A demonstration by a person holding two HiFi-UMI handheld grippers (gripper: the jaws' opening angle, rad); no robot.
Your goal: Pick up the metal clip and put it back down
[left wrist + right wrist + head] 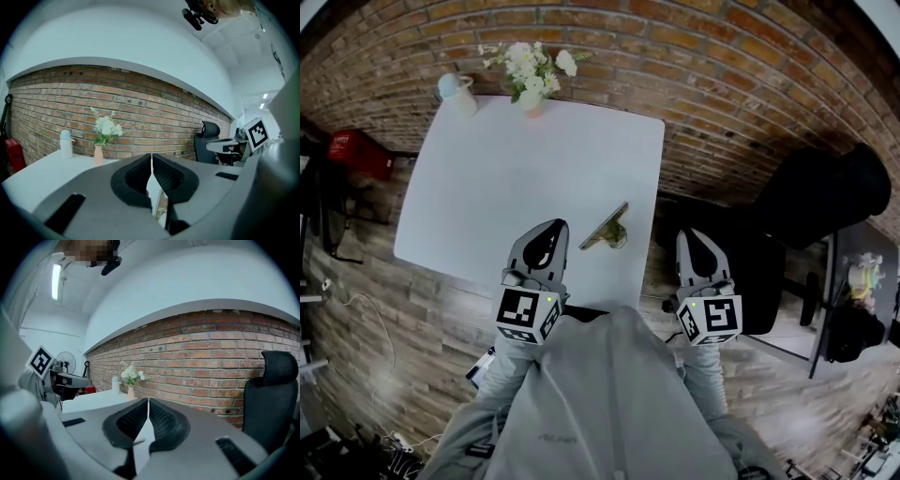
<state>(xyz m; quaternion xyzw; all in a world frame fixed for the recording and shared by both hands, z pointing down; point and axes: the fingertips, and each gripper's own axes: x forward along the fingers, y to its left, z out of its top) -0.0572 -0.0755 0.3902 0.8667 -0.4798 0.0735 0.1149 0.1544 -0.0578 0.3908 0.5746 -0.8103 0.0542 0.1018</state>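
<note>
The metal clip (607, 229), a brassy folded piece, lies on the white table (516, 178) near its front right corner. My left gripper (555, 225) hovers over the table's front edge just left of the clip, jaws shut with nothing between them; in the left gripper view the left gripper (151, 155) has its pads meeting at the tips. My right gripper (687, 234) is off the table to the right of the clip, above the wooden floor. In the right gripper view the right gripper (148, 400) is likewise shut and empty. Both point toward the brick wall.
A vase of white flowers (532, 75) and a white bottle (457, 94) stand at the table's far edge against the brick wall (722, 84). A black office chair (825, 197) sits to the right, a red object (358, 155) to the left.
</note>
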